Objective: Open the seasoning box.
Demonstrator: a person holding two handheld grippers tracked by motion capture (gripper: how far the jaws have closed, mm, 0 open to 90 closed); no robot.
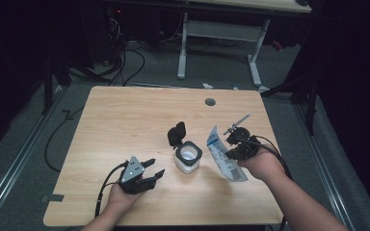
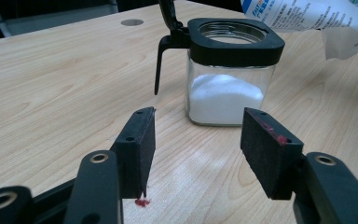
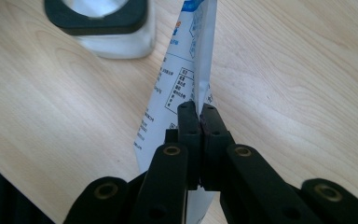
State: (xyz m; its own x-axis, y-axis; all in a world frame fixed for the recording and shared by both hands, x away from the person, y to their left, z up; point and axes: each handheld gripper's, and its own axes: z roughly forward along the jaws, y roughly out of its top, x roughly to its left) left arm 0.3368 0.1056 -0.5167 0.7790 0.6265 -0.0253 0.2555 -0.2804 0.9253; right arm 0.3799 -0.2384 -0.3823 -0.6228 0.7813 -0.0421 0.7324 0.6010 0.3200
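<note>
At centre of frame, high view: jar [image 1: 188, 157] on the wooden surface [image 1: 125, 120], pouch [image 1: 225, 155] just to its right.
Jar, look: square clear glass body, black collar with a round mouth, black flip lid [image 1: 177, 134] hinged up and back at its upper left; white granules fill roughly the lower half.
Jar, place: middle of the left claw view, beyond the jaws; upper left of the right claw view.
Jar, handling: judged rigid, fragile, fairly heavy for its size; smooth glass sides likely slippery. Best taken across two flat opposite walls below the collar; open mouth means keep it upright.
Pouch, look: thin white plastic sachet with blue header and dense printed text, creased, held on edge.
Pouch, place: lower right of centre in the high view, near the jar but apart from it; its top corner tilts towards the jar mouth.
Pouch, handling: judged light, limp, crinkly; folds under its own contents. Pinch at a flat margin, as now; the open end cannot be made out.
Left claw [image 1: 150, 173]: jaws spread wide, nothing between them, aimed at the jar from lower left, low over the surface.
Right claw [image 1: 234, 150]: jaws pressed together on the pouch's lower part, sheet rising straight up from the pads.
Stain: small red mark [image 2: 142, 202] on the surface under the left jaw.
</note>
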